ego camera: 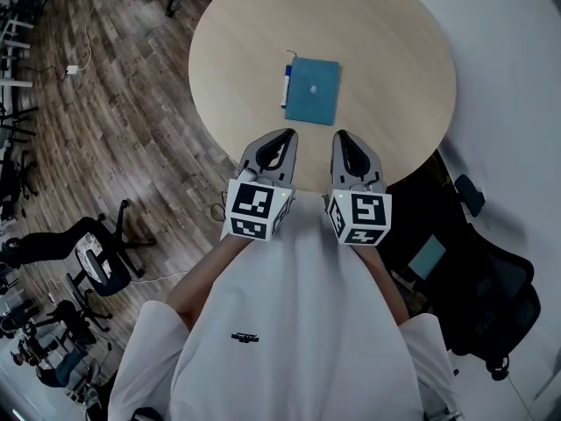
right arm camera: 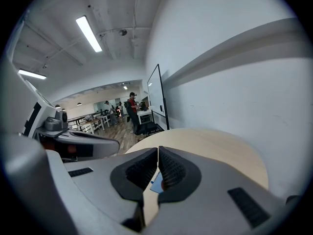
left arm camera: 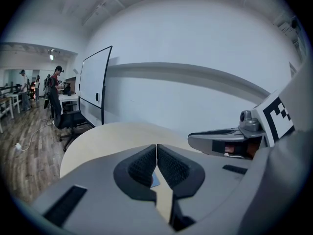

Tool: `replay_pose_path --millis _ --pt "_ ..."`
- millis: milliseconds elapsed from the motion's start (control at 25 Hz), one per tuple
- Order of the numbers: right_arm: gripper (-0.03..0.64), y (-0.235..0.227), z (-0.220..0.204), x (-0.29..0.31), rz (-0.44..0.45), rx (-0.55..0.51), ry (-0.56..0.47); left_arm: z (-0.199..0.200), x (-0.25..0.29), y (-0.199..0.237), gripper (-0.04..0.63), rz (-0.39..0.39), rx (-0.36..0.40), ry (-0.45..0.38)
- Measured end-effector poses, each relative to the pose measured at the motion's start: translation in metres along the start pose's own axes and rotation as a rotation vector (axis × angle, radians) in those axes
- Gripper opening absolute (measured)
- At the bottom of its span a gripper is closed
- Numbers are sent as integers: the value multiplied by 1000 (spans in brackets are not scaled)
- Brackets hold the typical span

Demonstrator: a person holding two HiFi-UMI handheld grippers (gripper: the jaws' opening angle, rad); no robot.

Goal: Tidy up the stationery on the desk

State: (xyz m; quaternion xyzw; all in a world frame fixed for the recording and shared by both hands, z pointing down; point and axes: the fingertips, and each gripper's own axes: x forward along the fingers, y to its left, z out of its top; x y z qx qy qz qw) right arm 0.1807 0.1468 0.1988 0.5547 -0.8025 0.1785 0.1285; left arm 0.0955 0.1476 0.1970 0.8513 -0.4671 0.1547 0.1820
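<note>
A: Head view, near end first?
B: A person's white T-shirt (ego camera: 289,323) fills the bottom centre. Above it are the left gripper (ego camera: 284,135) & right gripper (ego camera: 341,136), side by side at the near rim of the round pale wooden table (ego camera: 386,51), tips pointing up-frame.
A: Jaws?
B: Too small to tell from the head view. The gripper views settle it: both sets of ribbed black pads (left arm camera: 143,164) are pressed together w/ nothing between them.
A: Stationery?
B: Upper centre, just beyond the tips, lies a flat teal rectangular notebook (ego camera: 312,90), closed. There's a small white speck (ego camera: 315,87) on its cover, can't tell what. A blue-and-white pen (ego camera: 284,86) lies along its left edge. The gripper views catch only a blue sliver below the pads.
A: Farther out?
B: Only the gripper views show the room: white wall (left arm camera: 195,43) behind the table, standing whiteboard (left arm camera: 93,84) left of centre, ppl (left arm camera: 56,89) at desks far left. Only the head view gives the wood-plank floor (ego camera: 114,103) at left & a black office chair (ego camera: 491,296) lower right.
</note>
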Motion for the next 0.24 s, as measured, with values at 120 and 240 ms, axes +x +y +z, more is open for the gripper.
replay_pose_path --millis 120,240 --pt "37 -1 0 1 5 0 0 0 1 -1 23 5 2 3" --pt "37 -2 0 0 9 -3 -1 -2 2 -3 23 7 3 6"
